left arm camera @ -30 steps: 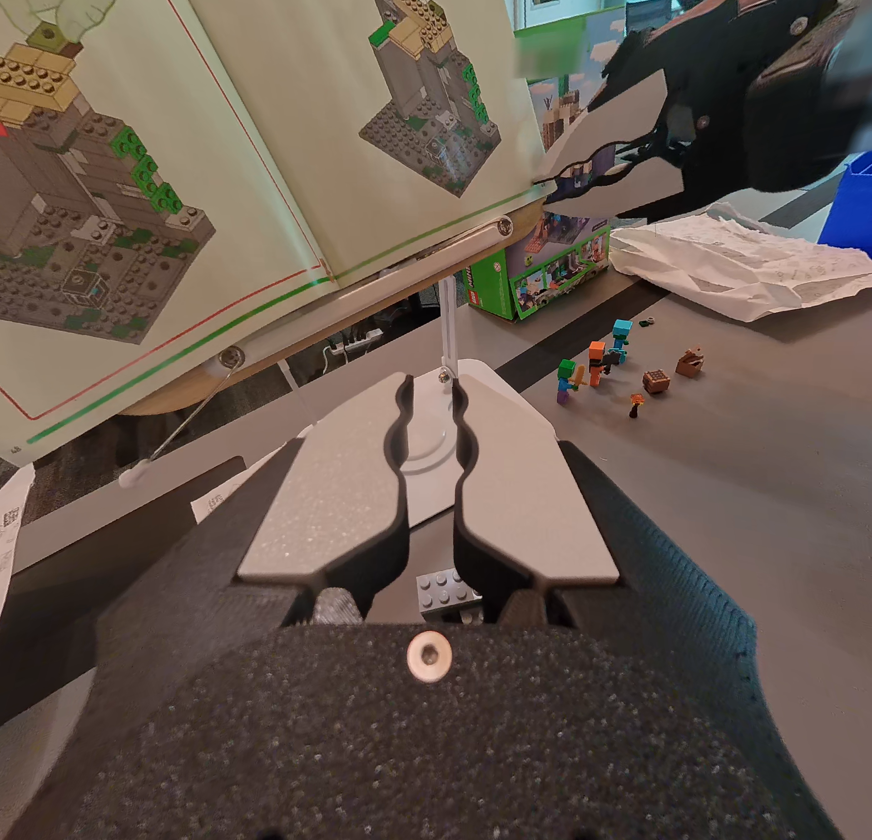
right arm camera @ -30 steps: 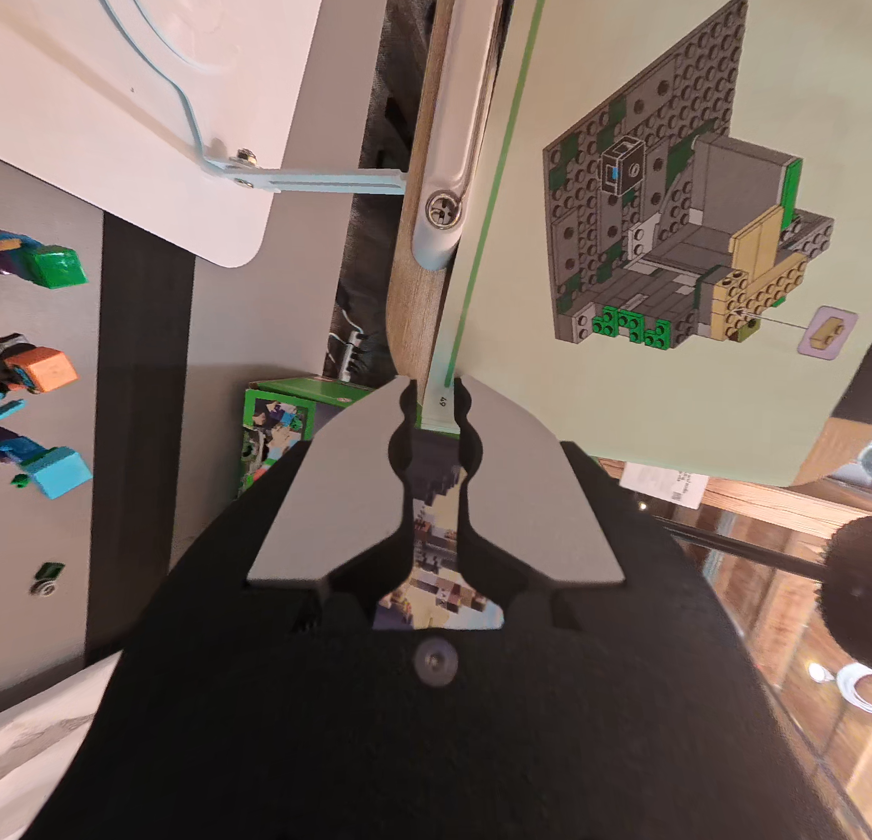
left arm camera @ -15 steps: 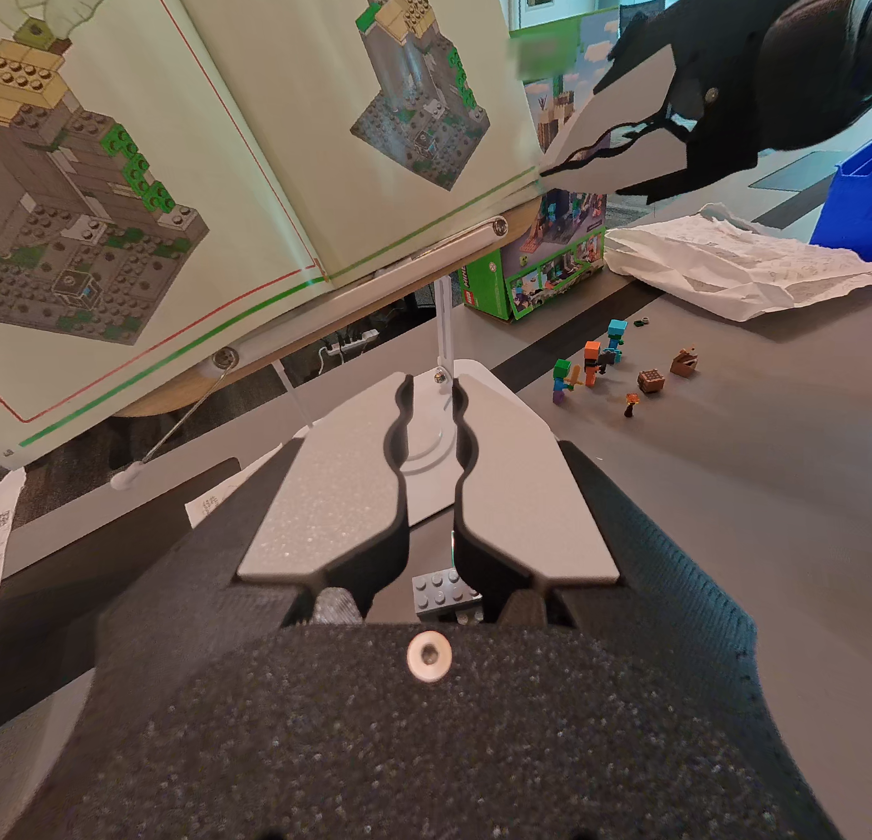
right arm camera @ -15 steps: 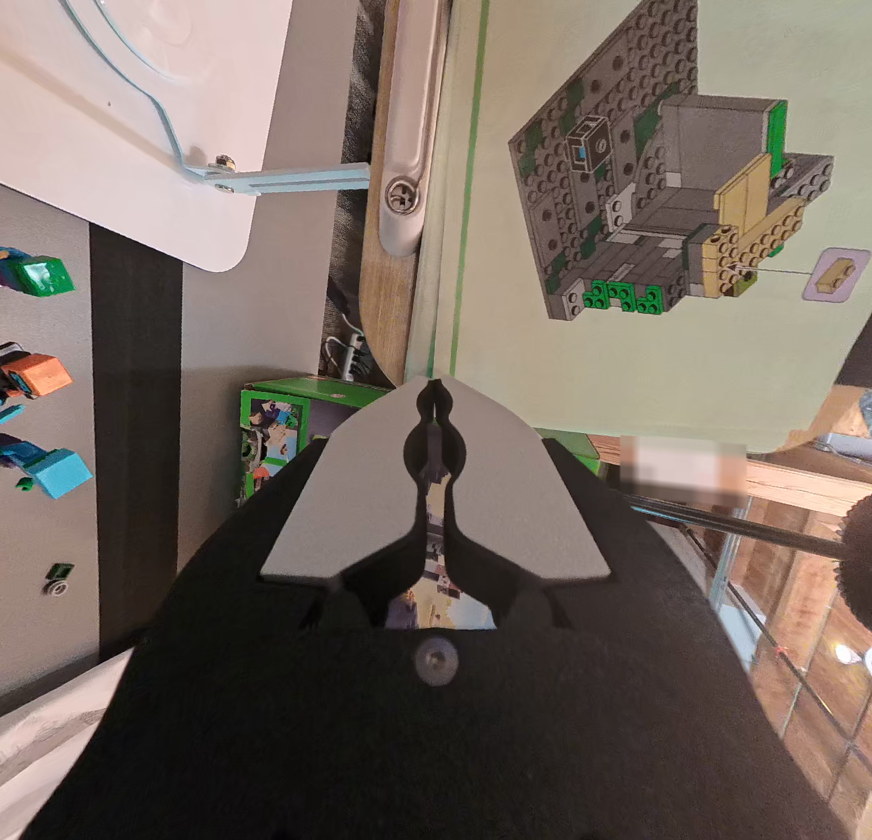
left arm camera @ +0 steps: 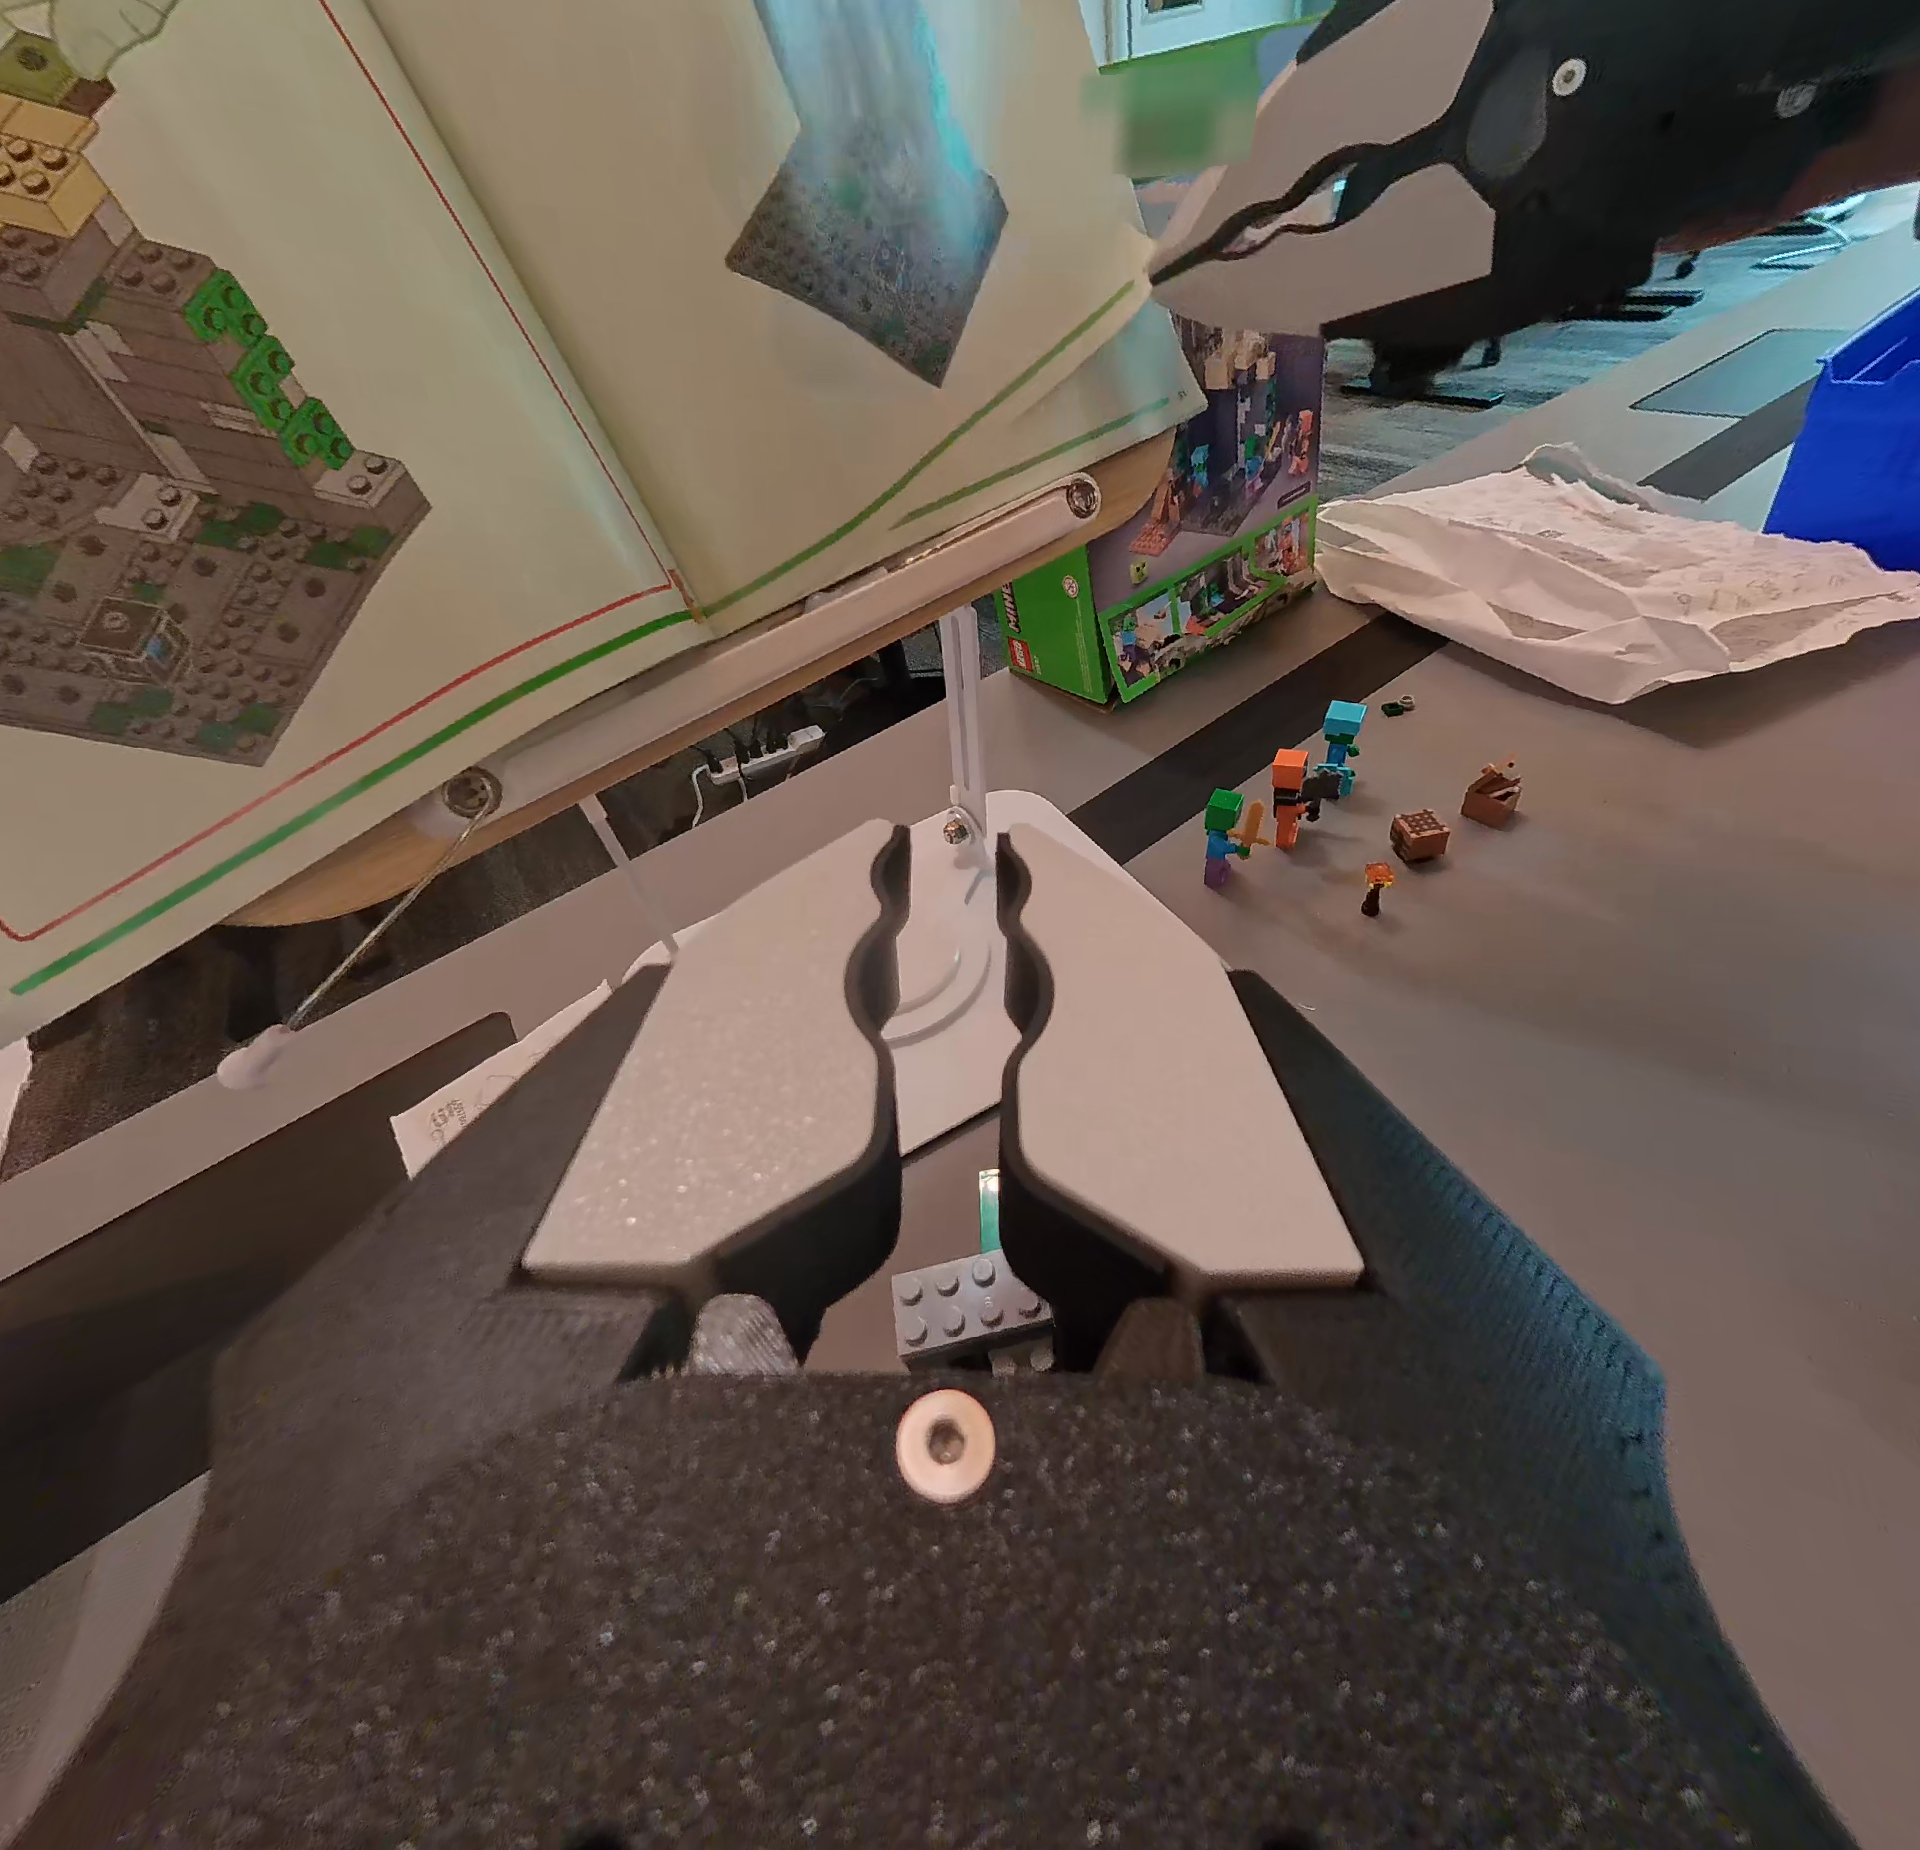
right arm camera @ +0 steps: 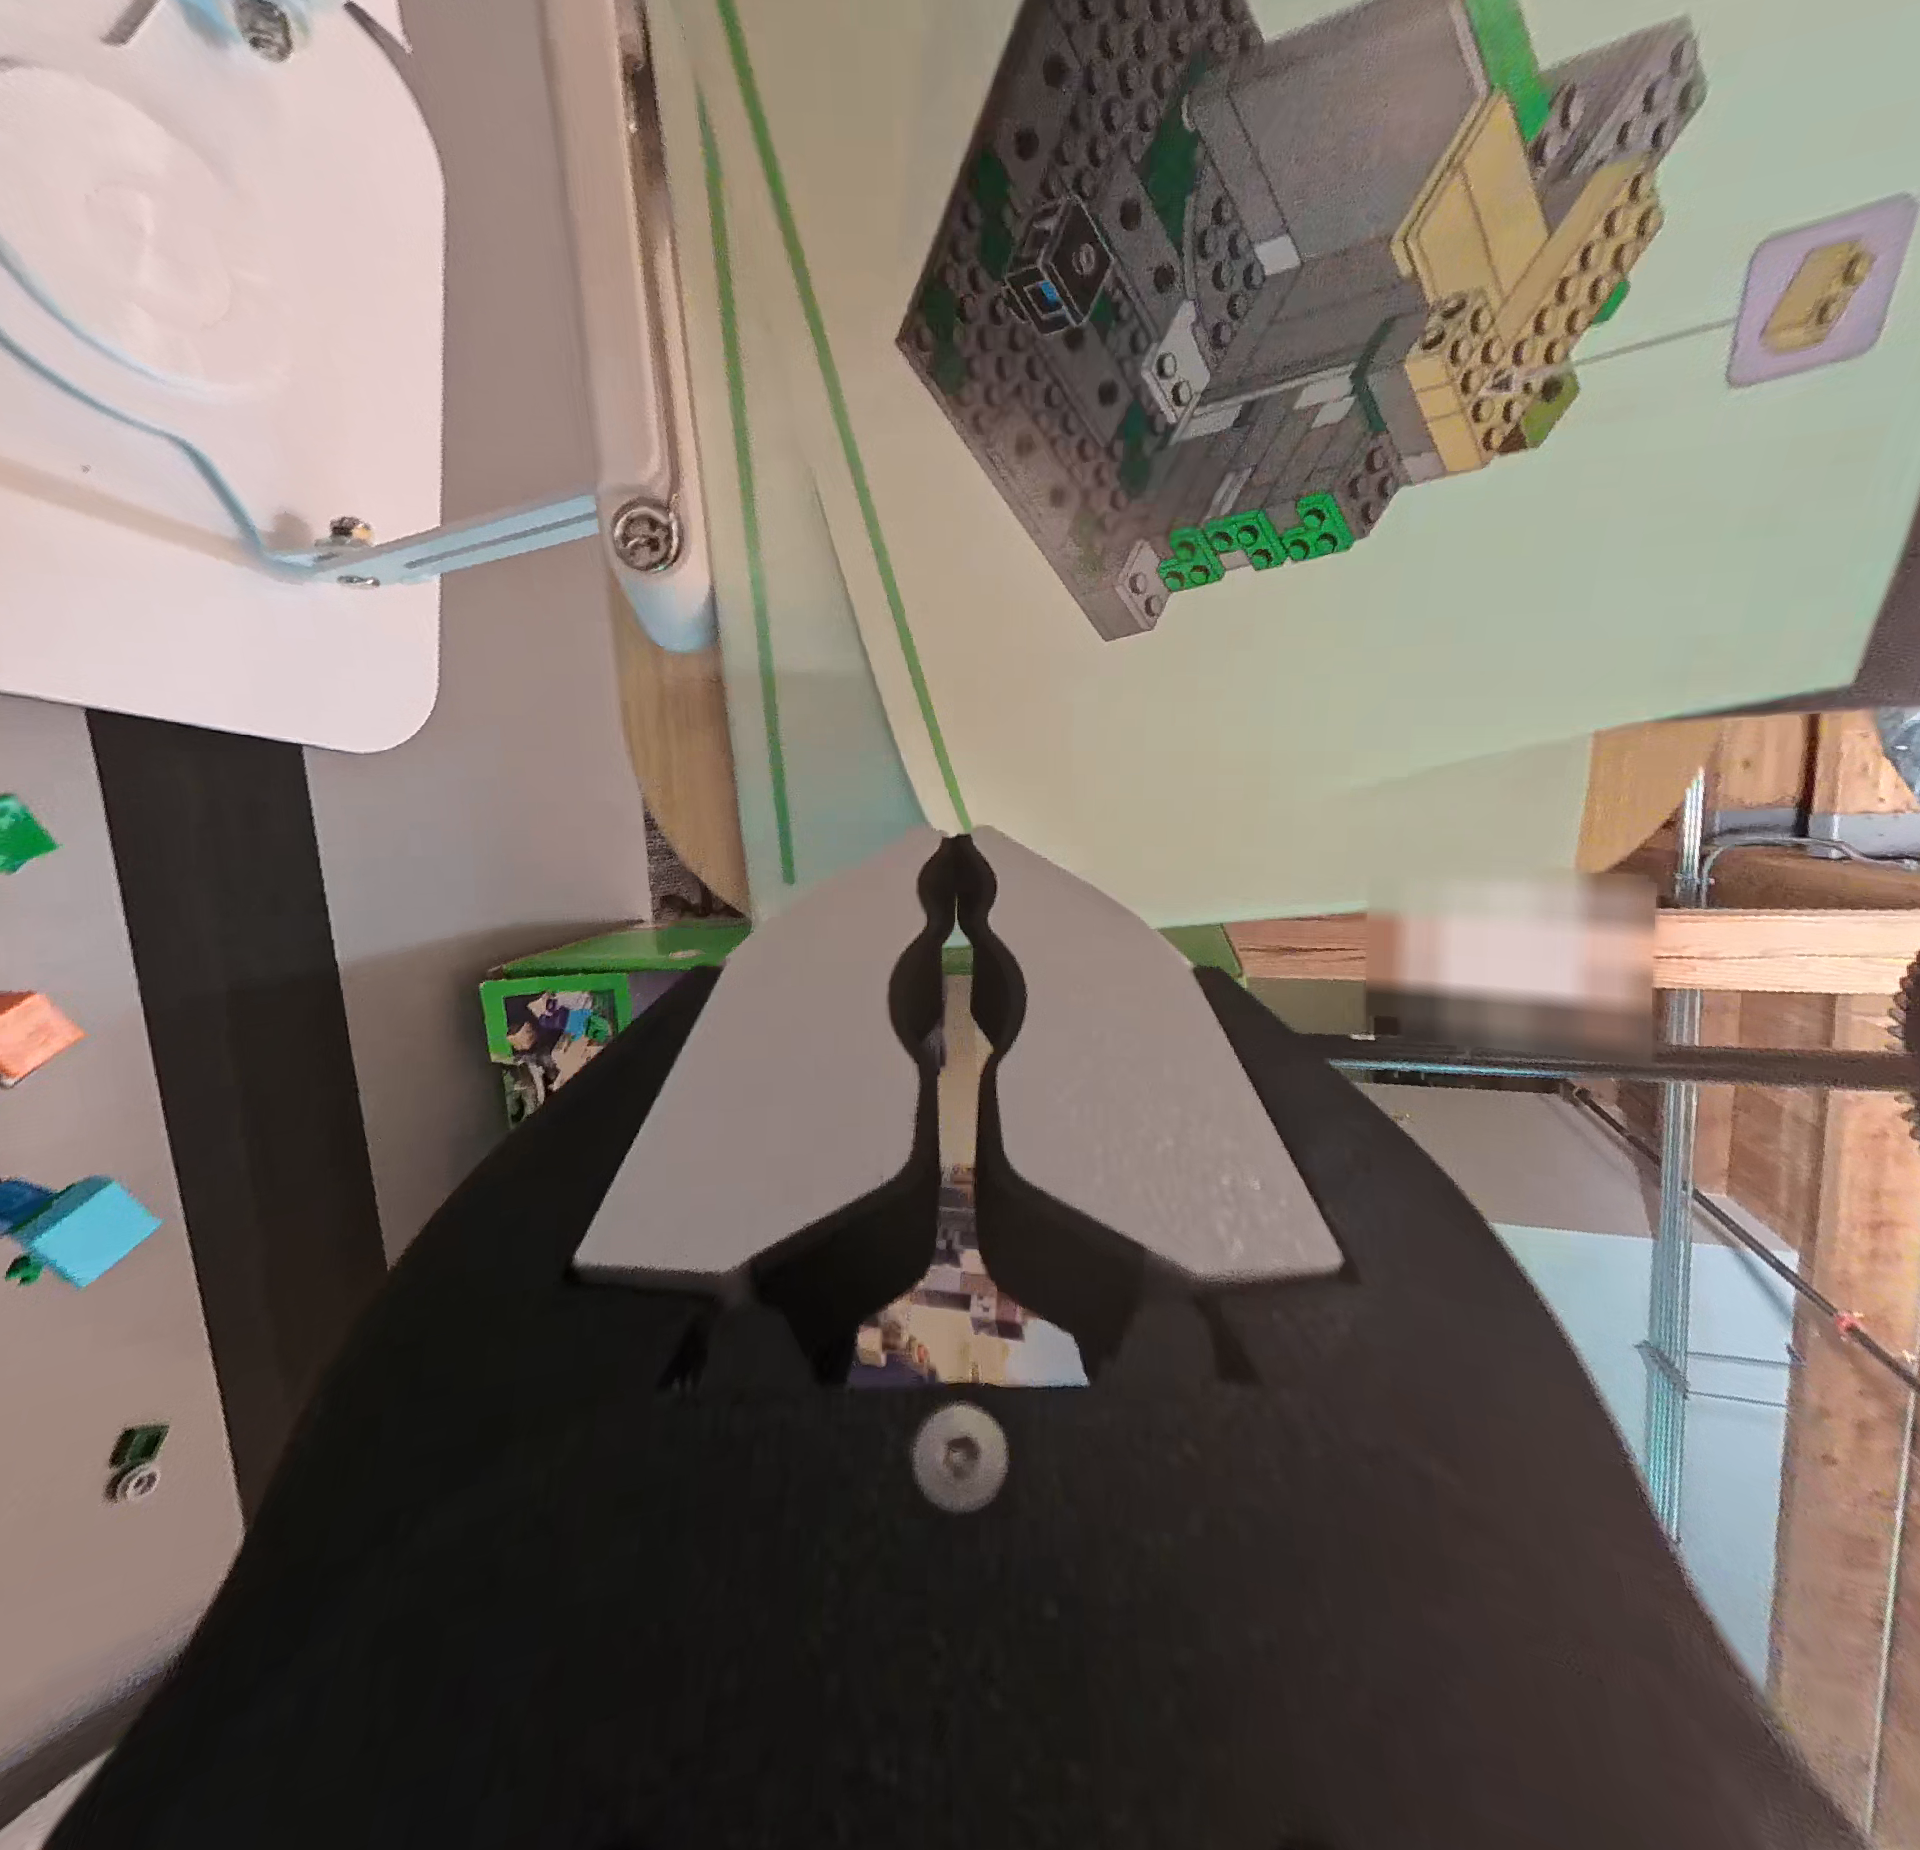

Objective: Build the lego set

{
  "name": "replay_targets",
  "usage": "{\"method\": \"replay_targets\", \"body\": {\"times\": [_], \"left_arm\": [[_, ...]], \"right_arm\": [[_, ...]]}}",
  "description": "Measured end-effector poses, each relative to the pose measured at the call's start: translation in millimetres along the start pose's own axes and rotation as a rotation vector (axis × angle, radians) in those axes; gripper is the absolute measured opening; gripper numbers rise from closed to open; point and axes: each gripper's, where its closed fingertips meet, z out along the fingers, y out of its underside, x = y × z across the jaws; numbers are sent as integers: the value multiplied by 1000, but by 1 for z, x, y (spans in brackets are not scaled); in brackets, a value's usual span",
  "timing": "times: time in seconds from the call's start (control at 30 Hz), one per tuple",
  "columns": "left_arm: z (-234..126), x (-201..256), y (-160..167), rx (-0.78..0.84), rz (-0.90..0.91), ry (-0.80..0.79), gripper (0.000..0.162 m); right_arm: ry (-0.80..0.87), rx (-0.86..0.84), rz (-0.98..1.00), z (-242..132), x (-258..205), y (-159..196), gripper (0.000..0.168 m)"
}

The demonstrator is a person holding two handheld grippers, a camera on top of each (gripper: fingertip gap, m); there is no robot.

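Note:
The instruction booklet [left arm camera: 582, 273] stands open on a white and wood book stand [left arm camera: 966, 761]. My right gripper [right arm camera: 956, 842] is shut on the lower outer corner of the booklet's right page [right arm camera: 1299, 657], which curls away from the page under it. From the left wrist view the right gripper [left arm camera: 1158, 278] pinches that corner at the upper right, and the picture on the page is blurred. My left gripper [left arm camera: 951, 855] is open and empty, low over the table in front of the stand. A grey studded plate [left arm camera: 966, 1301] lies on the table under its jaws.
Three small figures [left arm camera: 1288, 803] and a few tiny brown pieces [left arm camera: 1418, 834] stand on the grey table [left arm camera: 1558, 1125] to the right. A green Lego box [left arm camera: 1174, 574] lies behind the stand, with a crumpled white paper bag [left arm camera: 1610, 585] and a blue bin [left arm camera: 1860, 450] at far right. The tips of one gripper are about 20 centimetres away from the tips of the other. About 10 centimetres separates my left fingertips from the grey studded plate [left arm camera: 966, 1301].
My right gripper closed on the page corner and pulled it up off the stand, so the page now bends and lifts. My left gripper stayed open and nearly still.

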Motion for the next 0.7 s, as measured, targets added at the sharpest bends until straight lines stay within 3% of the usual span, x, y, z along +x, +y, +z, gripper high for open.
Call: {"method": "replay_targets", "body": {"times": [0.5,0.7], "left_arm": [[3,7,2,-1,7,22,15],[3,11,-3,15,14,28,21]], "right_arm": [[89,106,307,9,16,-27,0],[124,195,354,13,28,-62,0]]}}
